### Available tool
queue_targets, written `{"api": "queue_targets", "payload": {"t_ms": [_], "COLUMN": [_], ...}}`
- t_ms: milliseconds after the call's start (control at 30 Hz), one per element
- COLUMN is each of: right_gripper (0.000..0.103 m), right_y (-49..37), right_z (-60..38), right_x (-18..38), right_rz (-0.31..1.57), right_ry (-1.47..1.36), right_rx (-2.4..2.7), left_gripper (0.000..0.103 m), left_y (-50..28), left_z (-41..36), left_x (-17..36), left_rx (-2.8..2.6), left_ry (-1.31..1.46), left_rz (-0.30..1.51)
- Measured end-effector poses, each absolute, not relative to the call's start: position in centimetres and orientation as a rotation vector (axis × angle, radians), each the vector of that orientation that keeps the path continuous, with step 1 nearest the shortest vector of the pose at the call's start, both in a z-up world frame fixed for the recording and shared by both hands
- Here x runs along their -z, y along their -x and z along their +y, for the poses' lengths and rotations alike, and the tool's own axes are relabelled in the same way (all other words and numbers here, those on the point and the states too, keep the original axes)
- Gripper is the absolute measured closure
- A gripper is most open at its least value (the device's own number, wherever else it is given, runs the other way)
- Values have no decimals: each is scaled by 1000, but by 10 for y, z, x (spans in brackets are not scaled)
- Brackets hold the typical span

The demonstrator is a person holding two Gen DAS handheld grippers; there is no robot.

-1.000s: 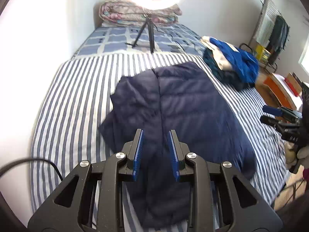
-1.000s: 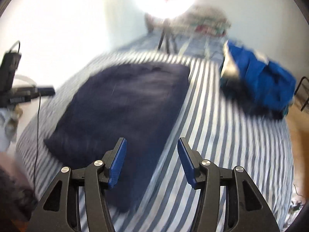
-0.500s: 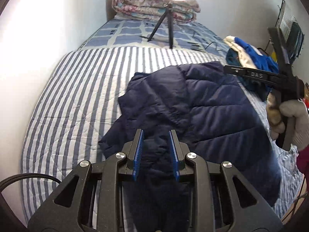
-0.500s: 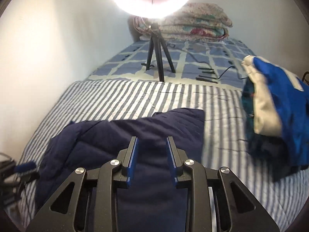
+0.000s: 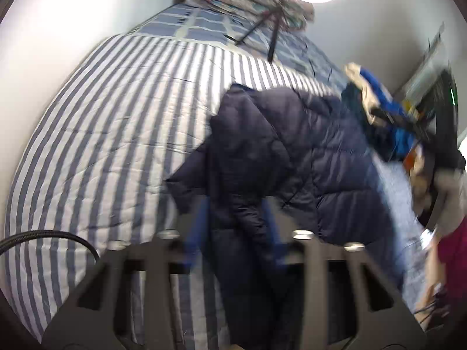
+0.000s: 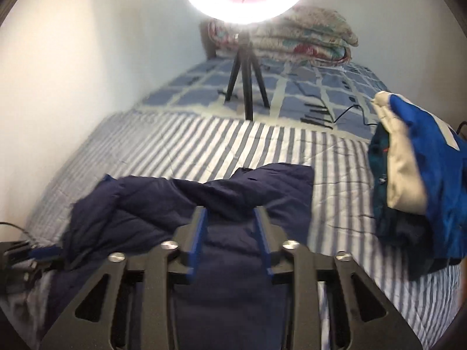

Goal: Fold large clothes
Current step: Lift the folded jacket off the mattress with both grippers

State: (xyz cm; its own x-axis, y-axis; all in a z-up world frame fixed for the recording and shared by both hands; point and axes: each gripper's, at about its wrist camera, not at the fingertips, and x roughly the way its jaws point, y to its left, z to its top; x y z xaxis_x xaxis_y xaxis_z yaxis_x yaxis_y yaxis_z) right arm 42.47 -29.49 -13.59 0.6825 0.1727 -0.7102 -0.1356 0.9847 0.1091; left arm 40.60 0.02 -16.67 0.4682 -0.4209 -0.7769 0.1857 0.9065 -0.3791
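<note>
A dark navy puffer jacket (image 5: 292,151) lies on the striped bed (image 5: 102,134). My left gripper (image 5: 236,227) is shut on the jacket's near edge, with a fold of fabric bunched between the blurred blue pads. My right gripper (image 6: 230,227) is shut on the jacket (image 6: 181,201) too, its blue pads pressed on the near hem and the fabric lifted into a ridge ahead. The right gripper also shows, blurred, at the right edge of the left wrist view (image 5: 435,134).
A ring light on a black tripod (image 6: 248,87) stands mid-bed. Folded quilts (image 6: 292,40) lie at the head. A pile of blue and cream clothes (image 6: 420,198) sits on the bed's right side. A wall runs along the left. A black cable (image 5: 49,239) hangs near the left gripper.
The right gripper swung over the jacket and closed on its near hem. Both grippers have lifted and pulled the near edge, so the jacket has bunched up. The left view has tilted.
</note>
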Motion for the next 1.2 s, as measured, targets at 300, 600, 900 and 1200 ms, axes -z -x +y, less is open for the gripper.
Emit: {"api": "queue_targets", "payload": {"t_ms": [300,600,900,1200], "right_gripper": [20,20,20,19], "right_y": [-349,-324,-326,-342], "right_z": [-353,-387,-404,-389], "right_x": [138,210,239,244], "right_rz": [844,984,991,999], "right_ry": [-233,-469,-674,-686], "right_rx": [-335,-362,-431,-521], "left_gripper": [24,24,24,24], "left_y": [-424,-432,-442,-455], "left_z": [68,76,69,25], "left_x": [196,238,244,237], "left_rx": [453,519,613,672], "left_ry": [778,935,934,853], "left_rz": [1114,1183,1186,1212]}}
